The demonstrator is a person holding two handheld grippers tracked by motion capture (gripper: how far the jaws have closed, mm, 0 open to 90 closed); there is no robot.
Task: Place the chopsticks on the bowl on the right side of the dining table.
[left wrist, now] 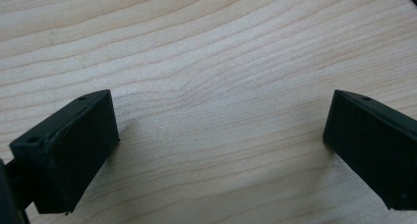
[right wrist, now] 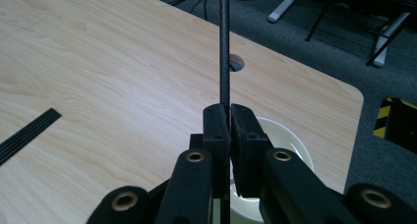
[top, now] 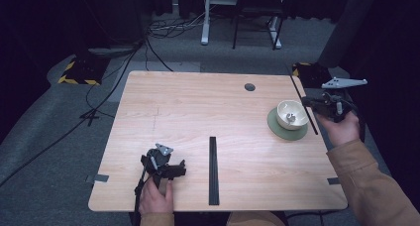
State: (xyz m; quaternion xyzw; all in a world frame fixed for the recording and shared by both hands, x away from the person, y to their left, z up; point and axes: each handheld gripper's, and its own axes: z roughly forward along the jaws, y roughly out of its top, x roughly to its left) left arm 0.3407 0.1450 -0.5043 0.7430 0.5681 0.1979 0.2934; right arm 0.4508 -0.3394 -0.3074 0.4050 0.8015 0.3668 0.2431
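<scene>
The right gripper (right wrist: 229, 117) is clamped on a thin black rod (right wrist: 224, 47), held above the cream bowl (top: 291, 114) on its green saucer (top: 275, 129). The left gripper (left wrist: 221, 145) rests with jaws wide apart over the bare counter (top: 198, 107), left of a flat black strip (top: 213, 171).

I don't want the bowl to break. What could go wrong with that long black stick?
The right gripper is shut on the thin black rod, just above the white bowl on its green saucer. A swing of the long rod could knock the bowl, which sits near the table edge. The rod is pinched only at the jaws' tips, so it might twist or slip. The left gripper is open, too far away to help.
</scene>
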